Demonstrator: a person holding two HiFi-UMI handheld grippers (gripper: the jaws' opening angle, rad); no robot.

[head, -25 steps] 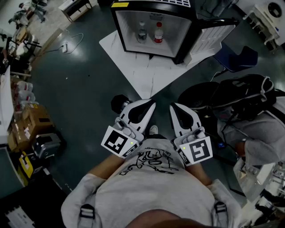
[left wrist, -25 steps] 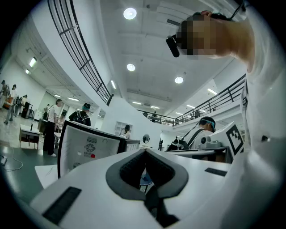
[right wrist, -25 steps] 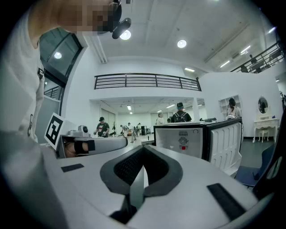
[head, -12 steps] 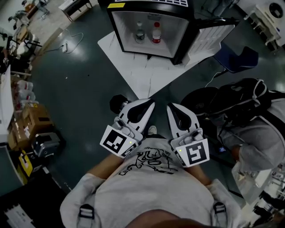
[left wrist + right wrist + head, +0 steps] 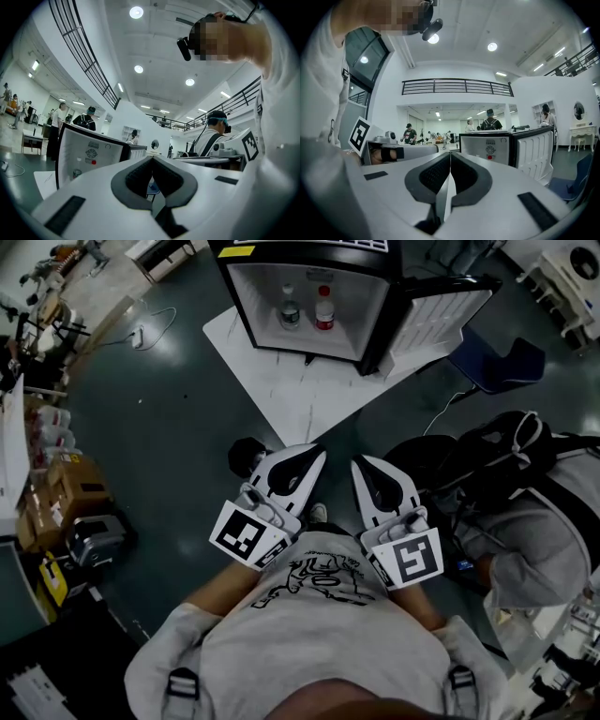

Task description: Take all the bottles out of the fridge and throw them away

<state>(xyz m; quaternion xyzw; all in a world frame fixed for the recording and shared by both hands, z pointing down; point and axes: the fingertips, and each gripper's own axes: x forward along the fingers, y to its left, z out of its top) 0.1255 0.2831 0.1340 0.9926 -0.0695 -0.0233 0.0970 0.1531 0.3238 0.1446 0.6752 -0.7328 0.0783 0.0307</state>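
Observation:
A small black fridge (image 5: 309, 292) stands open on the floor ahead, its door (image 5: 441, 310) swung out to the right. Two bottles stand inside it: a clear one with a dark label (image 5: 290, 307) and a red-capped one (image 5: 324, 307). My left gripper (image 5: 312, 454) and right gripper (image 5: 359, 463) are held side by side close to my body, far short of the fridge. Both are shut and hold nothing. The left gripper view shows its jaws (image 5: 153, 157) meeting, with the fridge (image 5: 89, 154) behind on the left. In the right gripper view, the jaws (image 5: 450, 153) are pressed together before the fridge (image 5: 487, 150).
A white sheet (image 5: 309, 395) lies on the dark floor under and in front of the fridge. A blue chair (image 5: 497, 362) and a black bag (image 5: 469, 460) are at the right, next to another person (image 5: 553, 531). Boxes (image 5: 56, 493) line the left side.
The fridge sits slightly higher and further left in the head view. Both grippers have drifted a little with my body. Their jaws stay shut.

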